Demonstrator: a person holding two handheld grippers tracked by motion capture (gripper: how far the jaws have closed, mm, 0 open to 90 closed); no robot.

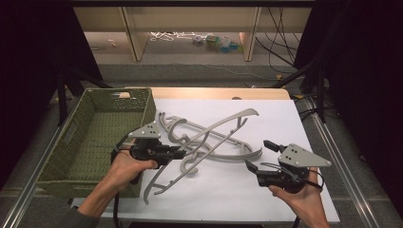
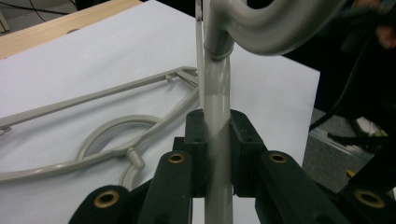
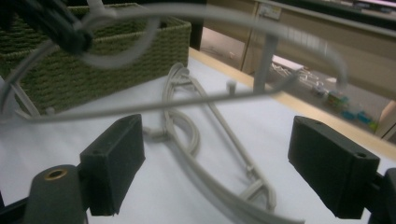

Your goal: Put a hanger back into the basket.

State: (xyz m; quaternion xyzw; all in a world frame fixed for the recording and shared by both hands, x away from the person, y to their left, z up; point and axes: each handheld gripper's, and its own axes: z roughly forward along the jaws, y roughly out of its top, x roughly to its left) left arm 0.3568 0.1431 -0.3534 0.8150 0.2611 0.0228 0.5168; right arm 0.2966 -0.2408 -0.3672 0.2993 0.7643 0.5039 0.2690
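Wooden table [image 1: 214, 92] w/ white sheet [image 1: 280, 123]; grey hangers [image 1: 209, 147], green basket [image 1: 90, 137] on it.

My left gripper [image 1: 183, 151] is clamped tight, jaws level and pointing right, my left hand [image 1: 124, 166] wrapped around its grip. My right gripper [image 1: 259, 154] stands wide apart, aimed leftward, resting in my right hand [image 1: 300, 195].

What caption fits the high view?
Left gripper lifts a grey hanger beside a green basket; right gripper open.
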